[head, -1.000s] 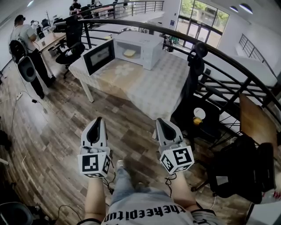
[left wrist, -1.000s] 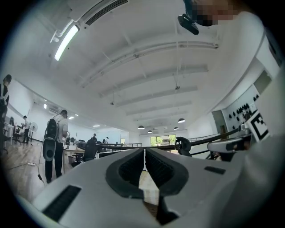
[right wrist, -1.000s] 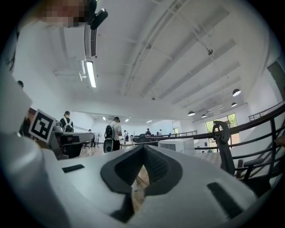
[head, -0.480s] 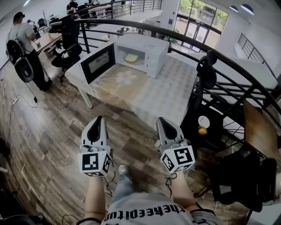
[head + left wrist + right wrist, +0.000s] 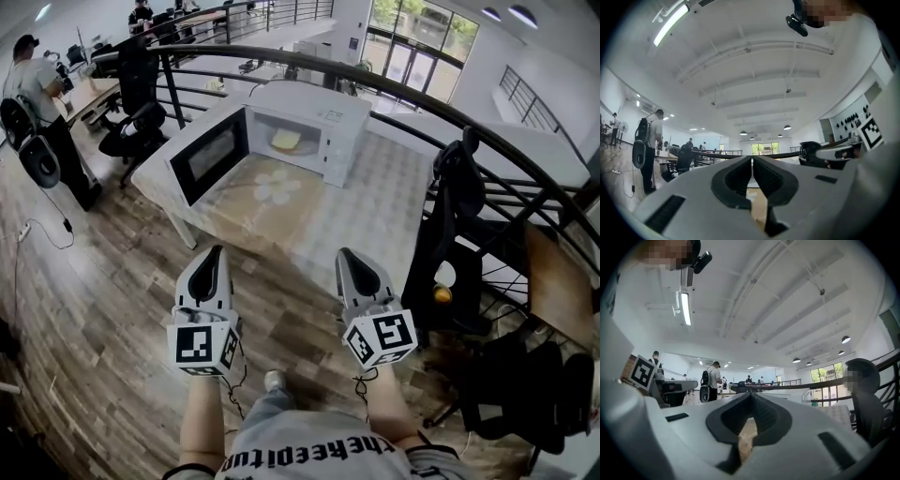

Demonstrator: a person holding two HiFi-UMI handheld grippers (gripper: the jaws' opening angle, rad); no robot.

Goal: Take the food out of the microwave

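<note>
Stage: approach, nothing lifted | boxy white microwave (image 5: 330, 117) door open, pale yellow food (image 5: 286, 140) inside | left gripper (image 5: 215, 253) clenched, empty | right gripper (image 5: 344, 255) likewise | remaining: reach, grasp, withdraw

The table (image 5: 380, 211) carries a white microwave (image 5: 314, 98) with its door swung open.

Microwave (image 5: 309, 98): one, on one tabletop (image 5: 375, 206). Food (image 5: 286, 141) inside: one piece. Grippers: two, a left gripper (image 5: 214, 253) and a right gripper (image 5: 347, 255). Persons in the head view: two, a near person (image 5: 33, 94) and a far person (image 5: 141, 16). Chairs overlap; count uncertain.
</note>
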